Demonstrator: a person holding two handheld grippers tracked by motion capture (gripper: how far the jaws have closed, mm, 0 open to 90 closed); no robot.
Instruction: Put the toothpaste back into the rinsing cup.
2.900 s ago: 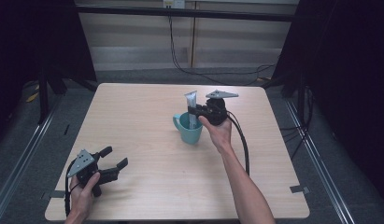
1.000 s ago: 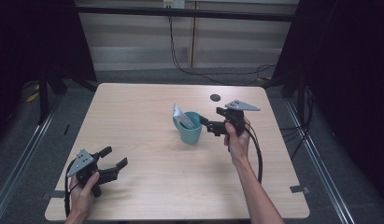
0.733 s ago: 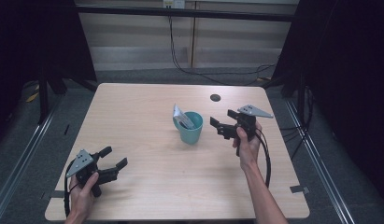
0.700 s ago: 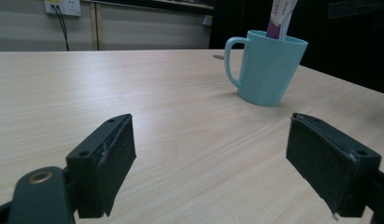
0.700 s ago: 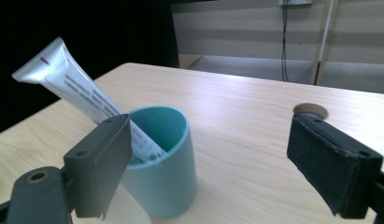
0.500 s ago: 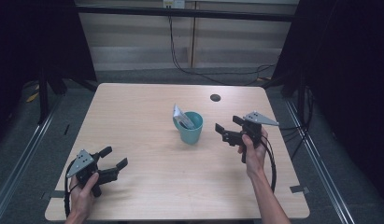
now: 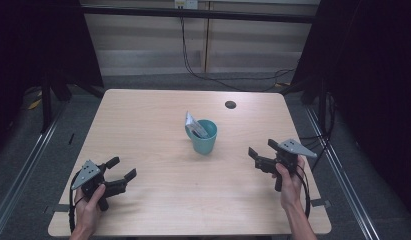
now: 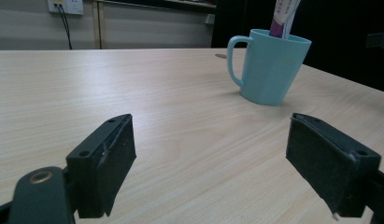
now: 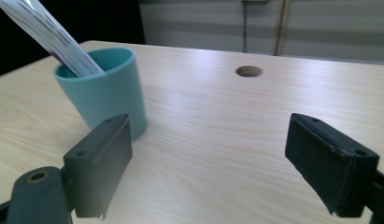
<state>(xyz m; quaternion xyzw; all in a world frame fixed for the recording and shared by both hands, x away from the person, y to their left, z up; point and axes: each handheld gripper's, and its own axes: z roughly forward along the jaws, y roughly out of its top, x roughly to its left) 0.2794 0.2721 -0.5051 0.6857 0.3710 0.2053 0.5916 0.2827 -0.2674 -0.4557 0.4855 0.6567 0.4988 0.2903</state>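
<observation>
- High view, nearest edge: the left gripper (image 7: 115, 178) rests low at the table's (image 7: 158, 210) front left corner, jaws spread wide, nothing between them.
- Across the front, the right gripper (image 7: 258, 159) sits at the right side, also wide open and holding nothing, its jaws aimed toward the middle.
- Further in, near the table's centre, stands the teal mug (image 7: 203, 137), upright, with a tube (image 7: 193, 124) leaning inside it, top tilted toward the left rim. Both grippers are well apart from it.
- In the left gripper view, the mug (image 8: 266, 67) shows its handle on the left.
- Judged from this, the tube is placed and the hands are parking; the good way to finish is to keep both grippers low, open and clear of the mug, so no cable sweeps it.
- Farthest, a round hole (image 7: 230, 104) sits in the tabletop behind the mug.
</observation>
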